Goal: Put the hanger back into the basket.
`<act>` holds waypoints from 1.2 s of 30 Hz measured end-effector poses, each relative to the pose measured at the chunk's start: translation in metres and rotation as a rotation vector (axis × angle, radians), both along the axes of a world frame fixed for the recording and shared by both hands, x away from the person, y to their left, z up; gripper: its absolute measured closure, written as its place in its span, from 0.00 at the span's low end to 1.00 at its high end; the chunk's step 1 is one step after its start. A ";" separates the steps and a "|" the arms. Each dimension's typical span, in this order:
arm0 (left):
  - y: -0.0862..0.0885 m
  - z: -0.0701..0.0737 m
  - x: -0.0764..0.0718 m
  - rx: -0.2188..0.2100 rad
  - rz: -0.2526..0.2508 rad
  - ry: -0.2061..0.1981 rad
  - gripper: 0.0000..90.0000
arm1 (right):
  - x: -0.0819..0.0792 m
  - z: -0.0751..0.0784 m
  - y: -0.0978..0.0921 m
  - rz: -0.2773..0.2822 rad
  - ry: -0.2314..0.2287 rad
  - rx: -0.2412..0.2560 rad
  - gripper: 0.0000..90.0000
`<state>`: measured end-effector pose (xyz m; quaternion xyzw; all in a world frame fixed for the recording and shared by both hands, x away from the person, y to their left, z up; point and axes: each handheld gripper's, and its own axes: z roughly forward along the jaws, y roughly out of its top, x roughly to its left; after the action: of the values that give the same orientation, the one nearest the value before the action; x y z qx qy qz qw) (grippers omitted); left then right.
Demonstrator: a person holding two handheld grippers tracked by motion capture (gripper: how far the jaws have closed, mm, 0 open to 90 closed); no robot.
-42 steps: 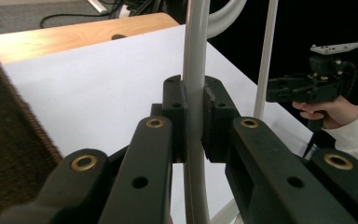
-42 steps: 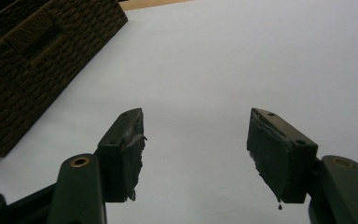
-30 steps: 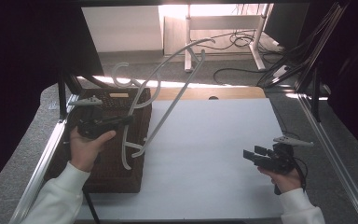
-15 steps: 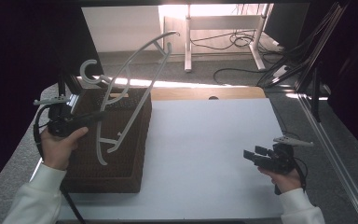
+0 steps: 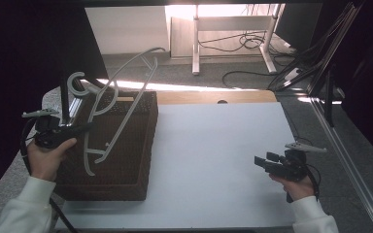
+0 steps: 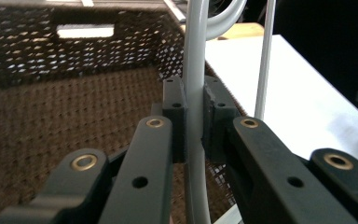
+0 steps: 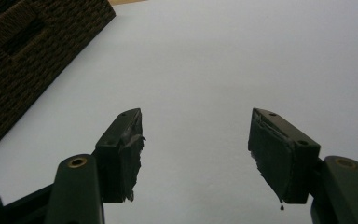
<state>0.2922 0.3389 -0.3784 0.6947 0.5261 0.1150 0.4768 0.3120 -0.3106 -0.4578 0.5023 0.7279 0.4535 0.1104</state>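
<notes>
Left claw (image 6: 193, 119) is clamped tight on a white plastic hanger (image 5: 111, 114), both pads squeezing one of its thin bars, which runs straight up between them in the left gripper view. A second, thinner bar of the same hanger stands just to the right of the pads there. From the high view the claw (image 5: 85, 128) sits at the left edge of a dark woven basket (image 5: 126, 160), and the hanger rises up and away from it, tilted, with its hook (image 5: 76, 82) curling over the basket's far left corner and the long arm reaching off toward the back. Below and ahead of the claw is the basket's woven floor, with a handle slot (image 6: 85, 31) in the far wall. The person's left hand (image 5: 48, 158) grips the tool just outside the basket.

Right claw (image 7: 196, 154) is spread wide with nothing between the pads, which look a bit ragged at the edges. It hangs over the white worktop (image 5: 213, 160), well apart from the basket, whose corner (image 7: 32, 51) shows off to its upper left. In the high view it's (image 5: 262, 161) near the worktop's right front, held by the right hand (image 5: 296, 184).
</notes>
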 end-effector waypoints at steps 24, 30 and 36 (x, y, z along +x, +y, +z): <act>0.029 -0.022 -0.011 0.116 0.061 0.053 0.92 | -0.001 0.000 0.000 0.013 -0.003 -0.011 0.38; 0.032 -0.031 -0.012 0.136 0.088 0.078 0.92 | -0.001 -0.001 0.001 0.015 -0.002 -0.014 0.38; 0.031 -0.038 -0.011 0.152 0.097 0.100 0.91 | -0.001 -0.001 0.001 0.014 -0.001 -0.015 0.38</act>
<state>0.2816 0.3698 -0.4167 0.7075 0.5721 0.1428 0.3896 0.3111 -0.3099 -0.4583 0.4961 0.7348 0.4489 0.1113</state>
